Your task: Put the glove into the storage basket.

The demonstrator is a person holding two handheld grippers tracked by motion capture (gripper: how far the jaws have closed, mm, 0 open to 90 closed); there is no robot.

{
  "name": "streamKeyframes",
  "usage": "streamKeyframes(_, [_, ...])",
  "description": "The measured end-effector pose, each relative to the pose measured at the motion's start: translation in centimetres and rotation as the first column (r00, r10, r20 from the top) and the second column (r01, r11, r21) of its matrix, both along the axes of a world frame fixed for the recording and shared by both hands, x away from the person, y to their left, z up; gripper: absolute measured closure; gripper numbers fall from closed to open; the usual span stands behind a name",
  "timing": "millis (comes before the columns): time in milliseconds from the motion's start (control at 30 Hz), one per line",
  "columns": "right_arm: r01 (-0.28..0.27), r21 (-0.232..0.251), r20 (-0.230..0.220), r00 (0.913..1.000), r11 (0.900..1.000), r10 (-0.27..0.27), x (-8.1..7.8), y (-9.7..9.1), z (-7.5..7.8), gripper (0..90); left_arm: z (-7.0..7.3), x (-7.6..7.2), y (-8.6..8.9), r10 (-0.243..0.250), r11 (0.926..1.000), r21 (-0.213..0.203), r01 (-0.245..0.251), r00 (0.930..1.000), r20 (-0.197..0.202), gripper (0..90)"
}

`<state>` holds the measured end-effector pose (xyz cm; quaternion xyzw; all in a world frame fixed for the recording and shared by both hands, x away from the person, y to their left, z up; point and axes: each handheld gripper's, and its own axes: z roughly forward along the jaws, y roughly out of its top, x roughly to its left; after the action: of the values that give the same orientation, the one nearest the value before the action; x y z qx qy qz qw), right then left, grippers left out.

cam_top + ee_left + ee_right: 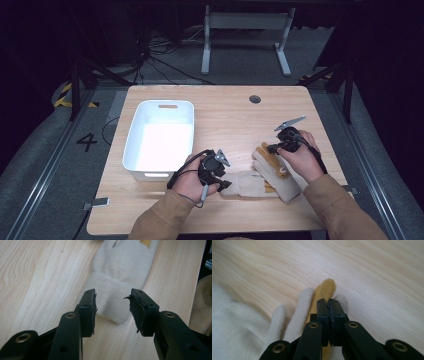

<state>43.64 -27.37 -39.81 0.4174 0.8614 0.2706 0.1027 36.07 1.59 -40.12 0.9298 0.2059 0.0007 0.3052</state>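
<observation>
Table (225, 107) | glove (260, 180) cuff between left tongs (112, 305) | right tongs (330, 305) closed

The left tool (112, 302) hangs with jaws apart over the cream glove's cuff (112, 293) on the wooden table (37, 277).

Before you, an empty white rectangular plastic bin (159, 140) sits on the left of the pale wooden table (235, 112); a grey metal frame (245, 37) stands beyond.
</observation>
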Motion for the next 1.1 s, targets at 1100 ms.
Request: streamKeyframes(1100, [0.424, 0.071, -0.009, 0.9053, 0.9028, -0.425, -2.2, -13.0, -3.0, 75.6, 0.5, -0.3, -3.3, -0.084, 0.9964, -0.01, 0.084, 0.9962, 0.021, 57.7])
